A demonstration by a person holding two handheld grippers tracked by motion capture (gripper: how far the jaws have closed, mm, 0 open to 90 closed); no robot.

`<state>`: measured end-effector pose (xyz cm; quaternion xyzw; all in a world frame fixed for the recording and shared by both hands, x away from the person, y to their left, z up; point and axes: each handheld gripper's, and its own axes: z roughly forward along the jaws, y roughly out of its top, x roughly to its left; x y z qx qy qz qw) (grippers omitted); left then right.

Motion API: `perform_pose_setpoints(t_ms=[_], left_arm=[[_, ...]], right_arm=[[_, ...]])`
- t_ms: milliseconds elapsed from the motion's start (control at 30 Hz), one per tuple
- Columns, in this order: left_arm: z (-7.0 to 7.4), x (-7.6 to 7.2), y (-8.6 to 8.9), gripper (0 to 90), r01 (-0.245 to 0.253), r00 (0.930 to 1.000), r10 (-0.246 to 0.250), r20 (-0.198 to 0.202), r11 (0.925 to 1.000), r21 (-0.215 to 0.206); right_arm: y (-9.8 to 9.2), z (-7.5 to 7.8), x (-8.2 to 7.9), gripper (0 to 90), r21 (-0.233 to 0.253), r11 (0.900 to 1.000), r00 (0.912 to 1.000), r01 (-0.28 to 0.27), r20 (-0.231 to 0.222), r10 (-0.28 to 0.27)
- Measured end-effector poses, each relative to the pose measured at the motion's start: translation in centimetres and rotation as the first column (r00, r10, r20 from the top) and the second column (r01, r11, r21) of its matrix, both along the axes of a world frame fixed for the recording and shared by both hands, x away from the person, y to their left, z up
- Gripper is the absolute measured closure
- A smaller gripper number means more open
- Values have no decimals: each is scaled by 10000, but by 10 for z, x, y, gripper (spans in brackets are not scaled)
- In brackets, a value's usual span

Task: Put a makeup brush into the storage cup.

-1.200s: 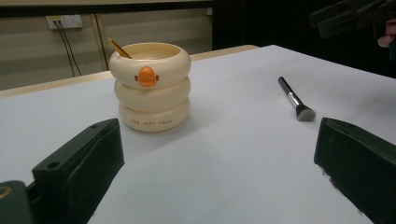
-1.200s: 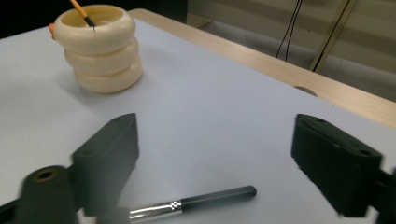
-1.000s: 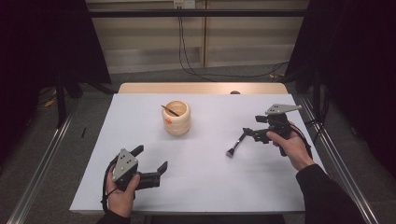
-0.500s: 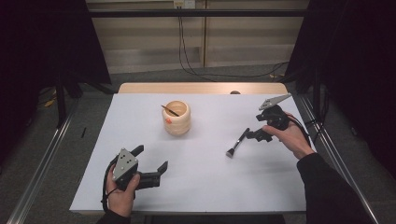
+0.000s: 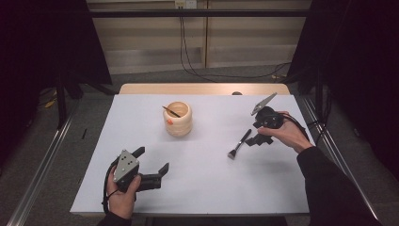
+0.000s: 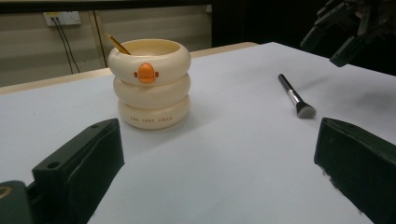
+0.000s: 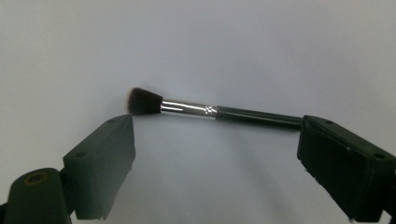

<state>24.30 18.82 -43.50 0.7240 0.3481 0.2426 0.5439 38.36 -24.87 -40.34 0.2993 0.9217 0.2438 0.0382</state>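
Note:
A black makeup brush [image 5: 239, 143] with a silver ferrule lies on the white table [image 5: 197, 188], bristles toward the near side. My right gripper [image 5: 255, 138] hangs open just above the brush's handle end, tilted down. In the right gripper view the brush [image 7: 205, 110] lies flat beyond the open jaws of the right gripper [image 7: 217, 140], its handle end running behind the right jaw. A cream ringed cup [image 5: 178, 120] with an orange mark holds a thin brown stick [image 5: 171, 111]. My left gripper [image 5: 151, 160] rests open near the front left, facing the cup [image 6: 150, 86].
The left gripper view shows the brush [image 6: 295, 95] lying right of the cup and the right gripper [image 6: 345, 28] hovering at the top right. A wooden strip [image 5: 202, 88] borders the table's far edge, with dark floor and cables behind.
My right gripper has lifted and pitched downward over the brush's handle end. The brush lies where it was. The left gripper has not moved.

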Motion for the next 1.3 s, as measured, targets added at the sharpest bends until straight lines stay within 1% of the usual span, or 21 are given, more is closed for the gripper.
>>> perform_pose_setpoints(t_ms=[33, 100, 167, 200, 267, 333, 400, 533, 667, 700, 767, 800, 867, 933, 967, 1033, 1100, 1133, 1167, 1233, 1300], left_arm=[[0, 0, 0, 13, 5, 10000, -5, 1, 10000, -4], [0, 0, 0, 13, -37, 10000, 37, -16, 10000, 38], [0, 0, 1, 13, -89, 10000, 89, 0, 10000, 34], [0, 0, 0, 13, -73, 10000, 73, -26, 10000, -3], [0, 0, 0, 13, -52, 10000, 53, -28, 10000, 12], [-1, 0, 0, 13, 1, 10000, -1, -14, 10000, 16], [0, 0, 0, 13, 5, 10000, -5, -13, 10000, 36], [-1, 0, 1, 13, -71, 10000, 71, -44, 10000, 22], [-1, 0, 0, 13, -34, 10000, 34, -31, 10000, 10], [-1, 0, 0, 13, -44, 10000, 44, -44, 10000, 24], [-1, 0, 1, 13, -55, 10000, 55, -63, 10000, 15], [-1, 0, 1, 14, -50, 10000, 50, -75, 10000, -1], [-1, 0, 1, 14, -61, 10000, 61, -72, 10000, -7], [-1, 0, 1, 13, -43, 10000, 43, -82, 10000, 17], [-1, 0, 1, 13, -56, 9999, 56, -88, 10000, 33], [-1, 0, 1, 14, -55, 9999, 56, -83, 10000, 39], [-1, 0, 1, 14, -46, 9999, 46, -89, 10000, 55], [-1, 1, 1, 14, -43, 9999, 44, -105, 10000, 55], [-1, 1, 1, 14, -42, 9999, 42, -114, 10000, 46], [-1, 1, 1, 14, -31, 9999, 32, -117, 10000, 50], [-1, 0, 1, 14, -36, 9999, 37, -125, 10000, 41]], right_arm=[[1, -1, 1, 110, -76, 10000, 9999, -63, -154, 62], [2, -1, 3, 128, -178, 9998, 9996, -35, -273, 31], [3, -2, 5, 137, -251, 9995, 9992, -166, -364, 156], [3, -3, 6, 147, -302, 9990, 9988, -338, -370, 327], [5, -5, 6, 163, -519, 9976, 9977, -465, -519, 438], [8, -7, 7, 170, -648, 9961, 9968, -592, -576, 555], [10, -8, 7, 181, -680, 9948, 9960, -756, -523, 721], [14, -12, 10, 189, -1059, 9870, 9913, -1205, -650, 1141], [17, -14, 12, 186, -1220, 9812, 9865, -1495, -860, 1397], [18, -15, 12, 181, -1281, 9815, 9874, -1425, -880, 1318], [19, -18, 14, 182, -1450, 9781, 9861, -1494, -947, 1366], [19, -20, 15, 179, -1518, 9758, 9853, -1571, -914, 1444], [22, -22, 16, 176, -1775, 9698, 9831, -1671, -1044, 1503], [22, -24, 18, 176, -1697, 9703, 9824, -1724, -1009, 1569], [23, -25, 19, 176, -1688, 9682, 9806, -1849, -970, 1704], [24, -26, 20, 177, -1828, 9660, 9808, -1827, -1027, 1660], [24, -28, 23, 178, -1838, 9605, 9762, -2088, -979, 1935], [25, -28, 23, 179, -1860, 9606, 9763, -2066, -1044, 1897], [25, -29, 24, 176, -1849, 9589, 9751, -2153, -943, 2008], [27, -31, 25, 176, -1864, 9569, 9734, -2229, -962, 2080], [30, -35, 25, 174, -1988, 9528, 9721, -2295, -962, 2141]])
